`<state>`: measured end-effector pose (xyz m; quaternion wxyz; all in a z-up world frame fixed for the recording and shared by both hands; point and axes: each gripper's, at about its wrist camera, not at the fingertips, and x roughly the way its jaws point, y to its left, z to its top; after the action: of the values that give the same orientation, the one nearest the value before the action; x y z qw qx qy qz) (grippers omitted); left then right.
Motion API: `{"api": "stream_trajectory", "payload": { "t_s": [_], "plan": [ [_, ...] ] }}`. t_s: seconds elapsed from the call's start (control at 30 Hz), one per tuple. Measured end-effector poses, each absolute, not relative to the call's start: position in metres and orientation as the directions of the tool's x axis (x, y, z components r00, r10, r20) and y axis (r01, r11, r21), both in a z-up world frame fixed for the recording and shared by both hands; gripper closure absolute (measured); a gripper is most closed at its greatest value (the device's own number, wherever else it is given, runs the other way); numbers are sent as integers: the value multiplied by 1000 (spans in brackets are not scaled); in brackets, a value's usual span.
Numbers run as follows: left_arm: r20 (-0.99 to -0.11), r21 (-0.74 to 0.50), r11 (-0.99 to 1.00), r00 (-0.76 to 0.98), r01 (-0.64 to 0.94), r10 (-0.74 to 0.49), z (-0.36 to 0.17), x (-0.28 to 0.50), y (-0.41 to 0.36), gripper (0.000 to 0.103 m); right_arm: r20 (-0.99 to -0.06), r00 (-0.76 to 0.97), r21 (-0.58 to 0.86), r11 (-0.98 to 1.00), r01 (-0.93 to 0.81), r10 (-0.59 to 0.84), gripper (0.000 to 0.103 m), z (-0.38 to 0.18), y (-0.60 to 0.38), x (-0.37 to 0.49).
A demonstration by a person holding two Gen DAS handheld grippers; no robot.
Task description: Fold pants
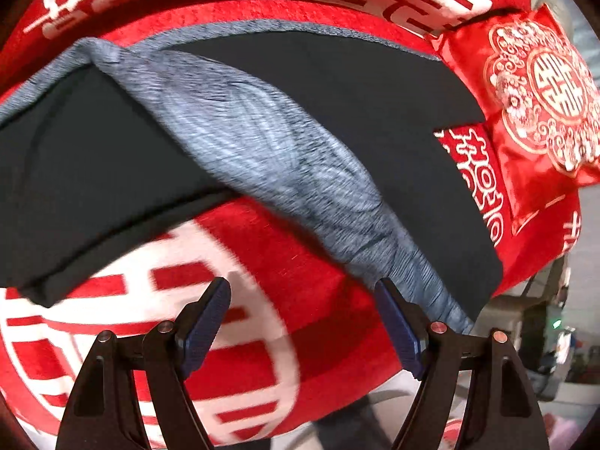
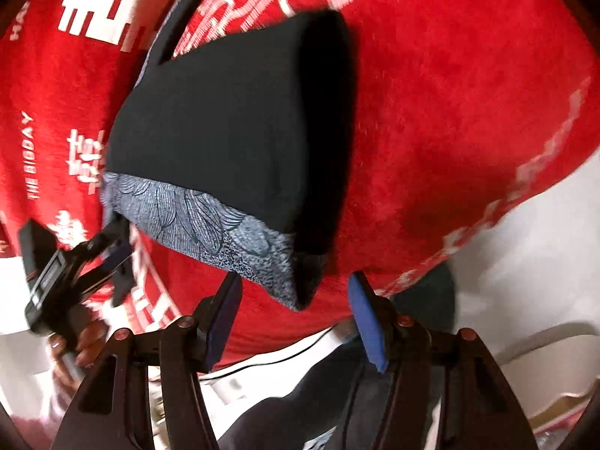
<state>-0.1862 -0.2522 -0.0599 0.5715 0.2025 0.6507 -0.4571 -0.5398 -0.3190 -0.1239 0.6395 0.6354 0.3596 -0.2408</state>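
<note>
Black pants (image 1: 356, 112) with a blue-grey patterned band (image 1: 262, 142) lie on a red bedspread (image 1: 300, 255) printed with white characters. In the left wrist view the band runs diagonally across the dark cloth. My left gripper (image 1: 302, 290) is open over bare bedspread, its right fingertip (image 1: 386, 288) close beside the band's lower end. The right wrist view shows the pants (image 2: 225, 120) folded over, with the patterned band (image 2: 210, 228) along the near edge. My right gripper (image 2: 296, 281) is open just in front of the band's near corner, its pads apart from the cloth. The left gripper (image 2: 118, 247) is at the band's left end.
A red satin cushion (image 1: 532, 93) with white embroidery rests on the bed to the right of the pants. A hand (image 2: 78, 345) grips the left tool's handle. The bed's edge runs below the right gripper, with a person's dark trousers (image 2: 300, 405) and a white cable (image 2: 300, 345) beyond it.
</note>
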Motion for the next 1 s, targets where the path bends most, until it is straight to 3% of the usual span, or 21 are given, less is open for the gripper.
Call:
{"api": "stream_trajectory", "payload": {
  "t_s": [0.13,0.17,0.23,0.3,0.37,0.4,0.73,0.8,0.83,0.87,0.9,0.93,1.0],
  "plan": [
    [-914,-400,513,-290,759,-283,-65,-194,-265,16,-658,728,745,30,666,195,40,-138,-329,-548],
    [-912,-405,510,-295,758,-285,-66,-195,-268,16,-632,748,764,0,645,202,51,-141,-331,-554],
    [-918,-390,533,-272,751,-288,-67,-198,-272,17,-564,796,798,-103,593,219,87,-147,-332,-567],
    [-921,-384,539,-268,750,-283,-67,-200,-275,21,-556,804,808,-90,582,211,89,-136,-333,-572],
    [-924,-376,526,-269,763,-271,-66,-205,-283,57,-552,806,814,-70,576,212,93,-121,-339,-570],
    [-923,-382,525,-282,761,-262,-65,-206,-287,62,-542,814,823,-66,564,207,94,-114,-342,-570],
    [-889,-394,517,-172,760,-425,11,-173,-339,64,-469,879,876,175,449,90,95,20,-476,-531],
    [-889,-347,526,-94,777,-448,26,-159,-354,60,-499,862,853,229,470,91,95,34,-516,-511],
    [-891,-315,534,-51,785,-451,32,-152,-360,51,-521,848,837,253,486,94,95,39,-534,-498],
    [-890,-289,545,-11,787,-456,36,-146,-365,33,-548,831,817,279,505,100,95,42,-553,-484],
    [-888,-269,557,21,786,-459,40,-140,-366,23,-572,813,799,295,524,106,95,43,-567,-474],
    [-884,-242,578,68,780,-462,42,-133,-366,18,-613,782,769,313,558,111,94,41,-584,-459],
    [-896,-198,607,108,769,-430,35,-120,-362,18,-694,712,692,366,622,104,89,35,-607,-436]
  ]
}}
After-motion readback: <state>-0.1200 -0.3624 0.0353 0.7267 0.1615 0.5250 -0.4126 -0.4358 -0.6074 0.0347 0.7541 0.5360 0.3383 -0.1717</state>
